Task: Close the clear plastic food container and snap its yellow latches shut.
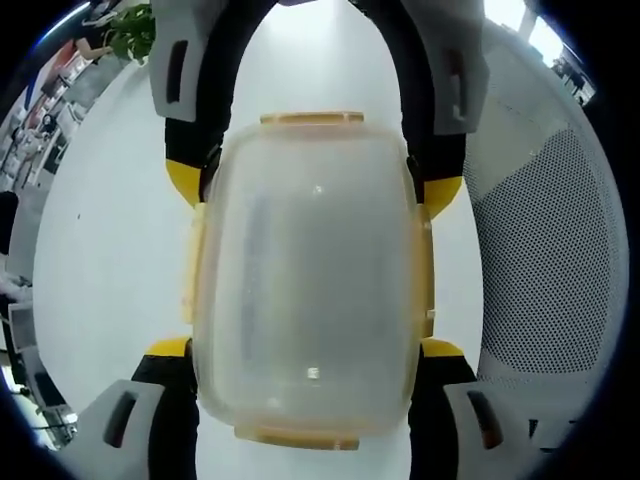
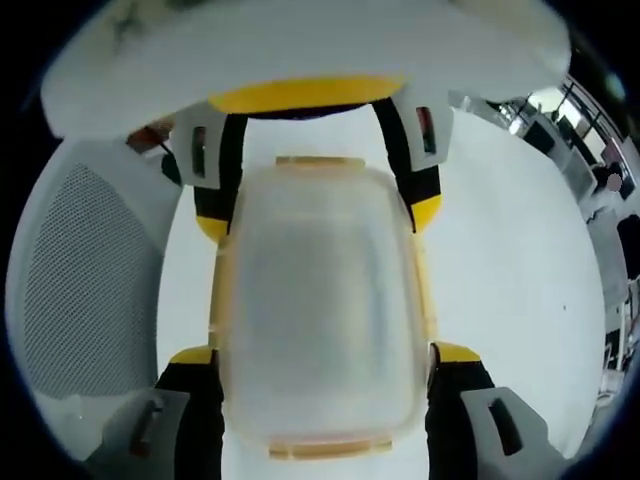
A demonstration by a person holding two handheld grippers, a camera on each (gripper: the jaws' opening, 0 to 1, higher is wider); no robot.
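Lid's on the container (image 1: 312, 275), both tools, left (image 1: 305, 355) and right (image 2: 325, 360), spread wide around its ends, gripping nothing, so next they must press the yellow latches (image 1: 312, 118) down.

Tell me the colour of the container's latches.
Yellow latches on the clear container; clearest in the left gripper view.

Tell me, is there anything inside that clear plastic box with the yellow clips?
The container is frosted, so its inside looks hazy; no food shape shows through it in either view. Beneath it lies the white table. Small contents could be hidden by the cloudy plastic.
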